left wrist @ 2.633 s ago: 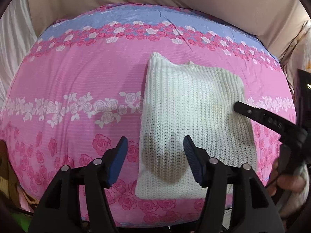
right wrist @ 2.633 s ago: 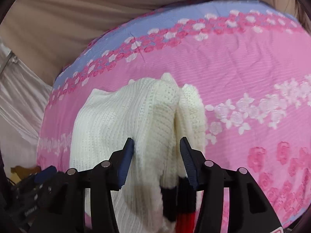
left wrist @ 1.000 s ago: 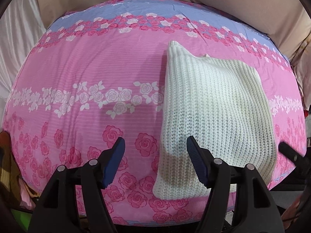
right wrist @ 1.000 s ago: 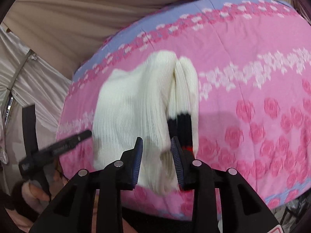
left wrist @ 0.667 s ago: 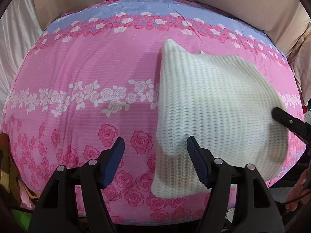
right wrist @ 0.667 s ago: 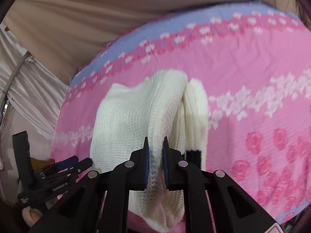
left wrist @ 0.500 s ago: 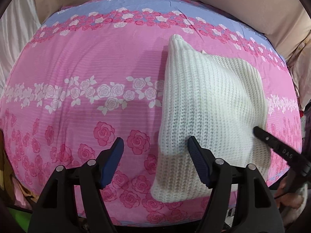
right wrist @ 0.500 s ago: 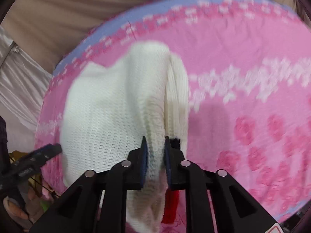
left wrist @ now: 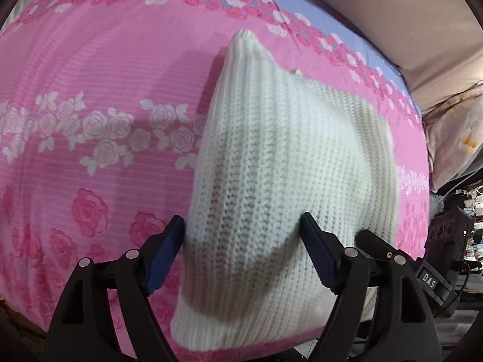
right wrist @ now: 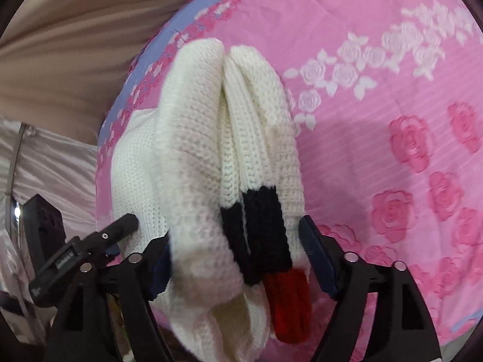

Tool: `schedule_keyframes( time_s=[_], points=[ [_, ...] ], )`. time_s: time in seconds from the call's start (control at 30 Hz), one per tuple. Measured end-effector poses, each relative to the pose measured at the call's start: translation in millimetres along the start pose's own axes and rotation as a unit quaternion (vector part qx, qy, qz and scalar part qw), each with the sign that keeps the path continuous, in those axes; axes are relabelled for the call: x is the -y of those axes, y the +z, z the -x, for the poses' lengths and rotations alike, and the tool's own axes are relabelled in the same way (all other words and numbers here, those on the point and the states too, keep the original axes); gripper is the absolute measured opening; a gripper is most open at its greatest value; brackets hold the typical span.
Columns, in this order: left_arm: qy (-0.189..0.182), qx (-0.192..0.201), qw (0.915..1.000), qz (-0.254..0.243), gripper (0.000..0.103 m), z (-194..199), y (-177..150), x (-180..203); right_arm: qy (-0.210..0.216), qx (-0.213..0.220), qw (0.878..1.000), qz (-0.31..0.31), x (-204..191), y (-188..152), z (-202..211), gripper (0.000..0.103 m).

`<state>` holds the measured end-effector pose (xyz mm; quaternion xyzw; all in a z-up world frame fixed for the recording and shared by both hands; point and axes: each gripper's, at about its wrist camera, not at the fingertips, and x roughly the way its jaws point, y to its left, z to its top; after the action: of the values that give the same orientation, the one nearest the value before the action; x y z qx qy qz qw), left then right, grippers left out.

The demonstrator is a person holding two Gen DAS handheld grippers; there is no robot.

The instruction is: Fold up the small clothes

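Observation:
A folded white knit sweater (left wrist: 280, 157) lies on the pink rose bedspread (left wrist: 90, 96), its near edge at the bed's front. My left gripper (left wrist: 241, 250) is open, its jaws either side of the sweater's near edge. In the right wrist view the sweater (right wrist: 193, 150) shows folded layers with black and red cuffs (right wrist: 265, 241). My right gripper (right wrist: 238, 256) is open with the sweater's near end and cuffs between its jaws. The other gripper shows at the right (left wrist: 422, 274) of the left view and at the left (right wrist: 78, 253) of the right view.
A beige wall or headboard (left wrist: 392, 15) backs the bed. White satin fabric (right wrist: 54, 175) hangs at the left in the right wrist view. Clutter (left wrist: 459, 199) sits off the bed's right edge.
My right gripper was shut on the sweater's edge half a second ago and has opened. Both grippers have moved closer to the sweater's near edge.

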<state>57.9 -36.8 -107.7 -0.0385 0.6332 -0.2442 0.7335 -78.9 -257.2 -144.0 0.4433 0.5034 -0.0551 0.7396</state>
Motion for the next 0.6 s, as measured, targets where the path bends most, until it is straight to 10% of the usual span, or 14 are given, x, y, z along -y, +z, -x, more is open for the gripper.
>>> schedule_keyframes(
  time_s=[0.13,0.2,0.6],
  points=[
    [-0.034,-0.021,0.9982,0.045,0.074,-15.2,4.0,-8.2,0.016,0.005,1.0,0.006,-1.6,2.9,-1.6,0.056],
    [-0.046,-0.021,0.9974,0.052,0.053,-9.4,5.3,-6.1,0.023,0.01,1.0,0.016,-7.2,3.4,5.7,0.047],
    [-0.117,0.083,0.9897,-0.003,0.038,133.9,20.6,46.3,0.09,0.107,0.982,0.129,-110.1,23.6,129.8,0.044]
  ],
)
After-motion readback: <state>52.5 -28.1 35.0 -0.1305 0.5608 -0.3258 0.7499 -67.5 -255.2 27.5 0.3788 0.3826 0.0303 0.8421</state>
